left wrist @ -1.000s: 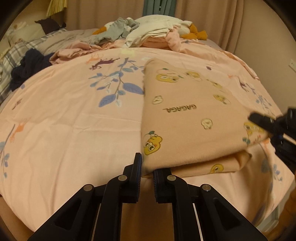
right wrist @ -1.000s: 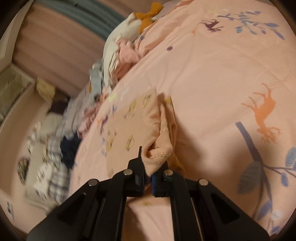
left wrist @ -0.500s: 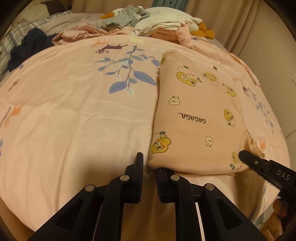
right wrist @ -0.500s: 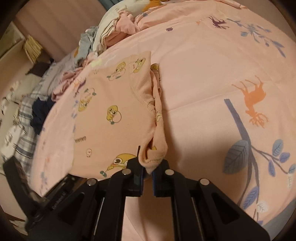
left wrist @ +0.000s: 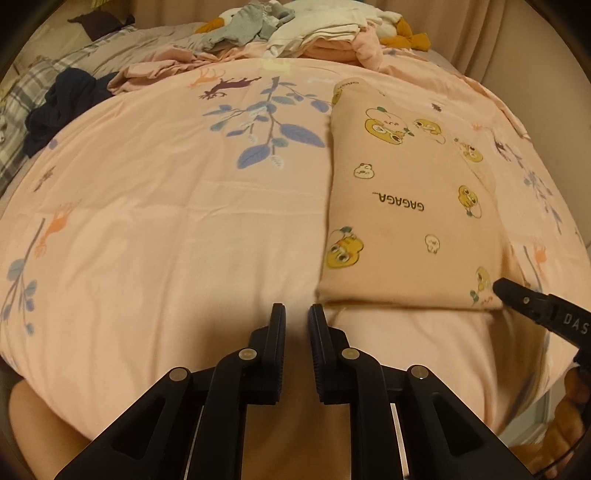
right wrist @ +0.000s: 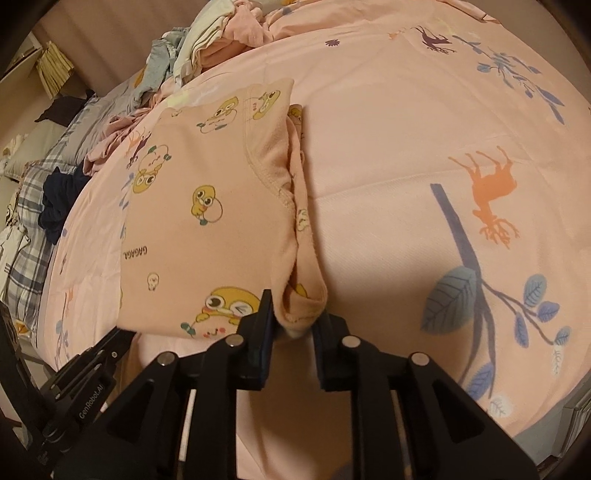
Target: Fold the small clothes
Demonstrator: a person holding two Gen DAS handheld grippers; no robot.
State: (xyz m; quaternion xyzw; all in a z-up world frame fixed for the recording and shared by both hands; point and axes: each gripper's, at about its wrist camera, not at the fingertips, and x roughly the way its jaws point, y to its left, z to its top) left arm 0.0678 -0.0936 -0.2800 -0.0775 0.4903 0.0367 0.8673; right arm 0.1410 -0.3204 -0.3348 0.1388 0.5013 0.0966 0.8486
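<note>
A small peach garment (left wrist: 410,206) printed with yellow cartoon ducks and "GAGAGA" lies folded lengthwise on the pink bedsheet (left wrist: 166,221). It also shows in the right wrist view (right wrist: 207,221). My left gripper (left wrist: 297,314) is open and empty, just off the garment's near left corner. My right gripper (right wrist: 295,314) has opened; the garment's near right corner (right wrist: 303,306) still sits loosely between its fingers. The right gripper's finger also shows in the left wrist view (left wrist: 517,295) at the garment's right corner.
A pile of unfolded clothes (left wrist: 317,33) lies at the far end of the bed. A dark navy garment (left wrist: 62,107) and a plaid blanket (left wrist: 22,88) lie at the far left. Curtains hang behind. The bed's front edge is close below both grippers.
Both grippers lowered the garment's near edge onto the bed and pulled it toward me. The left gripper let go and backed off. The right gripper's jaws opened around the corner.
</note>
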